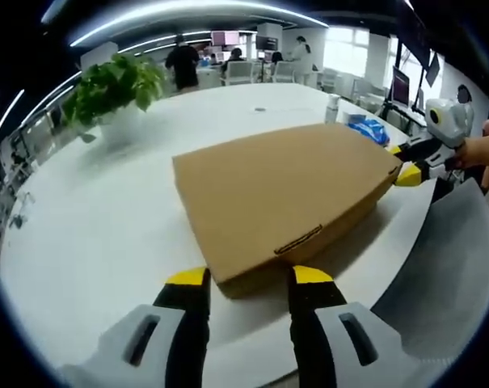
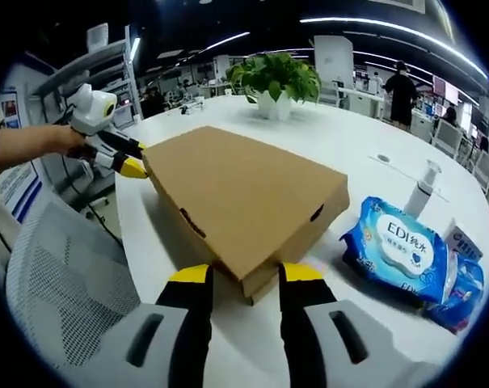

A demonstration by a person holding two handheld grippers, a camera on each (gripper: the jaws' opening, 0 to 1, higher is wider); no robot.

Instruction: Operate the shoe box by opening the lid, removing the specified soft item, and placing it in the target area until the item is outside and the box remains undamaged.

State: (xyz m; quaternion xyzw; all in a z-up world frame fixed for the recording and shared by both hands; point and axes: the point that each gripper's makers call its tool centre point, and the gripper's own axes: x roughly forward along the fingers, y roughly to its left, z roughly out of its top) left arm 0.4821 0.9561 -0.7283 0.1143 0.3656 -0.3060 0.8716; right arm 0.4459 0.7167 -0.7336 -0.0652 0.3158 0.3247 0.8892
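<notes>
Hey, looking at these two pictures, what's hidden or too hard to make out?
- What is inside the shoe box: the closed lid hides it in both views.
- The soft item to remove: hidden by that same lid.
- The blue wipes pack: in the right gripper view its far end is cut off by the picture edge.
- The people at the back: too small in the left gripper view.
- The chair: cut off by the edge.

I have the shoe box (image 1: 280, 198) lying flat on the table (image 1: 107, 226), lid down. My left gripper (image 1: 248, 279) sits at one corner, my right gripper (image 2: 242, 275) at the opposite end. In the right gripper view, a wipes pack (image 2: 398, 246) lies right of the box, a potted plant (image 2: 275, 81) behind it, a mesh chair (image 2: 58, 275) at left
</notes>
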